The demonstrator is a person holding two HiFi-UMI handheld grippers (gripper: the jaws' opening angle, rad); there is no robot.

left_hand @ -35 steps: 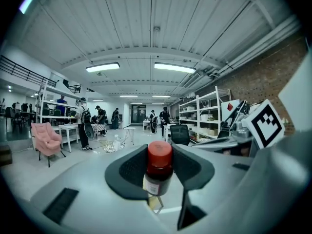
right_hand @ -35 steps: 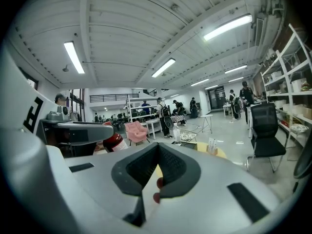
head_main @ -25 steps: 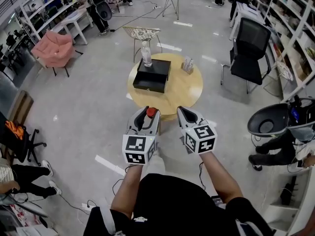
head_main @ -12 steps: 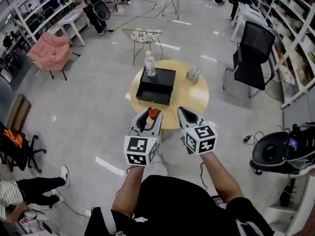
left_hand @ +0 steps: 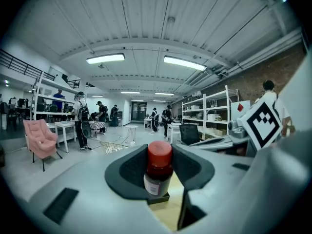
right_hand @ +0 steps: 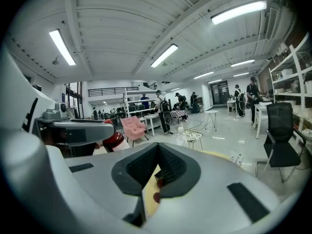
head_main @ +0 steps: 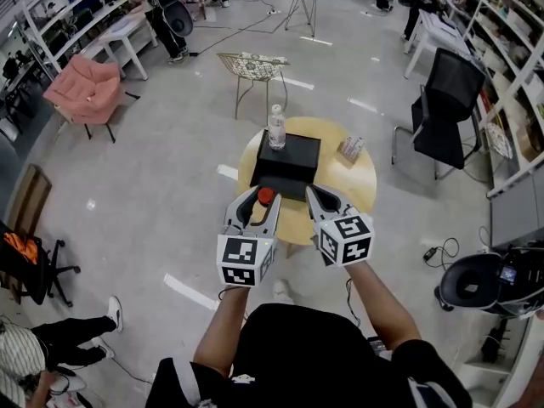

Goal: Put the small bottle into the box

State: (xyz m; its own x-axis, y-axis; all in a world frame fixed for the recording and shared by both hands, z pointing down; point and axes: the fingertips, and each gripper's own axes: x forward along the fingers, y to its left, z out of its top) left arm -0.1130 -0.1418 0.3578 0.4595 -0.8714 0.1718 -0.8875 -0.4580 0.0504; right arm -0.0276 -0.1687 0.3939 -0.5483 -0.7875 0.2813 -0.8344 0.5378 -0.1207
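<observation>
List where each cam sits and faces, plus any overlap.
Head view: on the person's head, facing steeply down at the round table and black box; shows both forearms, left gripper, right gripper.
Left gripper view: rides the left gripper, looks along its jaws, closed on the small bottle, into the room; right gripper at right.
Right gripper view: rides the right gripper, looks along its shut jaws toward the round table; left gripper and small bottle at left.
Shared: all three show the small bottle.
</observation>
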